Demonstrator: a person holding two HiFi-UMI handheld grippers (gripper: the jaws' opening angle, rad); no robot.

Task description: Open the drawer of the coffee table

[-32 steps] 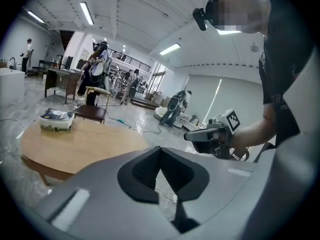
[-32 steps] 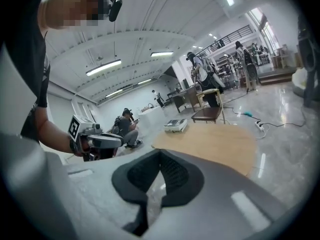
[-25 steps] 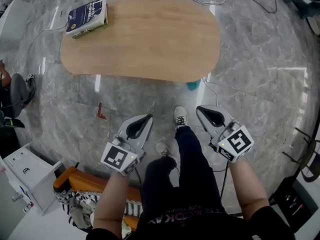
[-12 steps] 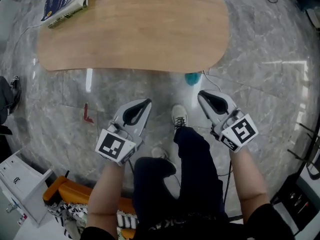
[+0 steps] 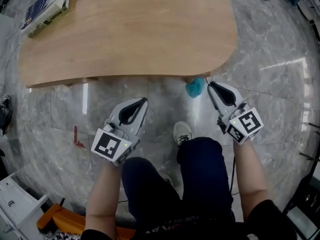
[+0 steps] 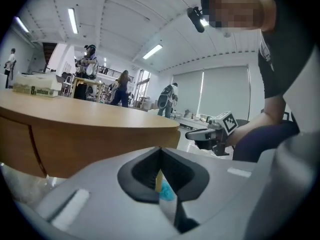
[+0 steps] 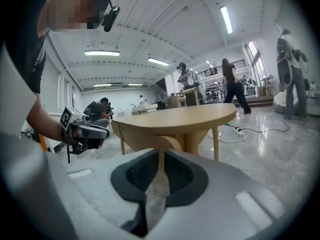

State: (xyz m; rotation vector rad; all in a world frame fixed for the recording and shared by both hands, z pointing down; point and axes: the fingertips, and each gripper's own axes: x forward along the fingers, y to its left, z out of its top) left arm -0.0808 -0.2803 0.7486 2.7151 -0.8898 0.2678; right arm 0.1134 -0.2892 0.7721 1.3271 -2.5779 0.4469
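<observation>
The coffee table (image 5: 130, 29) has an oval wooden top and fills the upper part of the head view. Both grippers hang just in front of its near edge, over the floor. My left gripper (image 5: 142, 101) is shut and holds nothing. In the left gripper view, my left gripper (image 6: 160, 151) faces the table's wooden side (image 6: 90, 134), which has a vertical seam at its left. My right gripper (image 5: 212, 85) is by the table's right end. Its jaws (image 7: 161, 154) have just been opening and stand a narrow slit apart, with nothing between them.
A blue book (image 5: 42, 6) lies on the table's far left corner. A teal object (image 5: 194, 87) sits on the floor under the table's edge, next to my right gripper. The person's legs and a white shoe (image 5: 182, 132) are between the grippers. People stand in the background.
Both grippers have sunk towards the floor and come nearer the table's front edge. The table now looks larger and closer in the head view.
</observation>
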